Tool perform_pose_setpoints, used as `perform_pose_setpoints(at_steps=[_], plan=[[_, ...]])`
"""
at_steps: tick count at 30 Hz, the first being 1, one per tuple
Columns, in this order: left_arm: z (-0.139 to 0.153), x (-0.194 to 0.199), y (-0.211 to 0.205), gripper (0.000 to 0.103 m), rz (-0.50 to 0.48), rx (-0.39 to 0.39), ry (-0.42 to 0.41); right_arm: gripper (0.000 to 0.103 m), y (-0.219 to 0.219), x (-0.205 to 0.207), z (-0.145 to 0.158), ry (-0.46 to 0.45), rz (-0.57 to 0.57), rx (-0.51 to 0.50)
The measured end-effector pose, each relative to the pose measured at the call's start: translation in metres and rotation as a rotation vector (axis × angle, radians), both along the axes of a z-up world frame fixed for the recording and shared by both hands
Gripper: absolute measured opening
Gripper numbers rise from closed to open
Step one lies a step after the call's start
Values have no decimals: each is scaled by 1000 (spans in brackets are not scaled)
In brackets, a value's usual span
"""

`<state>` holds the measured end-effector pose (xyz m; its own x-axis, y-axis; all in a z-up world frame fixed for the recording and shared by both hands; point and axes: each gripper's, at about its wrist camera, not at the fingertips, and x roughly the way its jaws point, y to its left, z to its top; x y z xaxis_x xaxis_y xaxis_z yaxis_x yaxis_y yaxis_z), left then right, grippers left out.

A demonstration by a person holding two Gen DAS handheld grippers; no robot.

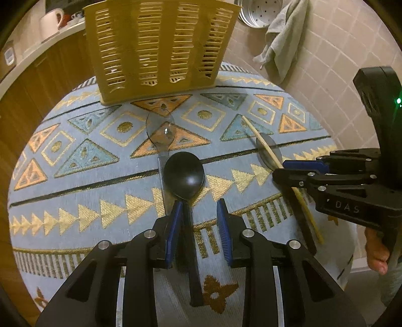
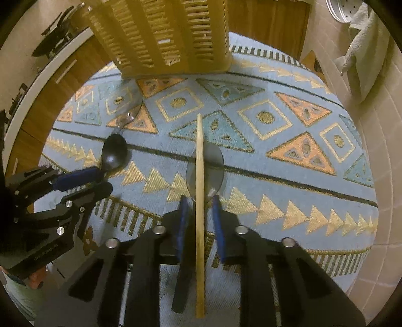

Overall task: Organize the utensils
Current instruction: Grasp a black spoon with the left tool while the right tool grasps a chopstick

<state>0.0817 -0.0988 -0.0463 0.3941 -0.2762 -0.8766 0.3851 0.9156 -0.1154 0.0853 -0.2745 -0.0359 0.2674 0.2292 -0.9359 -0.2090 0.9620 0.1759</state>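
Observation:
A yellow slotted utensil basket (image 1: 158,50) stands at the far side of the patterned table; it also shows in the right wrist view (image 2: 170,35). A black spoon (image 1: 184,173) lies on the cloth, its handle running between the fingers of my open left gripper (image 1: 199,213). A clear plastic spoon (image 1: 160,128) lies just beyond it. My right gripper (image 2: 199,208) is open around a wooden chopstick (image 2: 199,188) that lies over another clear spoon (image 2: 206,168) and a dark handle. The black spoon (image 2: 114,152) and left gripper (image 2: 83,181) appear at left in the right wrist view.
The round table wears a blue cloth (image 1: 75,176) with gold and orange triangles. A grey towel (image 1: 284,42) and a metal strainer (image 1: 261,12) hang on the tiled wall at right. A wooden counter with a white mug (image 1: 51,21) stands at the left.

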Motion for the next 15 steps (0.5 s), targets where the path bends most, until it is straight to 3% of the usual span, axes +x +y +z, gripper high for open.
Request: perform_pose_setpoints(at_steps=[7,9,11,15], plan=[[-9,2,-20,26,-12,66,-17,10,0,-6,0,5,5,-8],[-10,1,-22,19,-7,104,-34,10,-2,-8,1,4,4,-7],[-11,1,-23,6,6,143,-53,10,-5,-10,2,5,-2,1],[-11,6,-8,4,38,64,-20,10,-15,-7,-4,55,-22,63]])
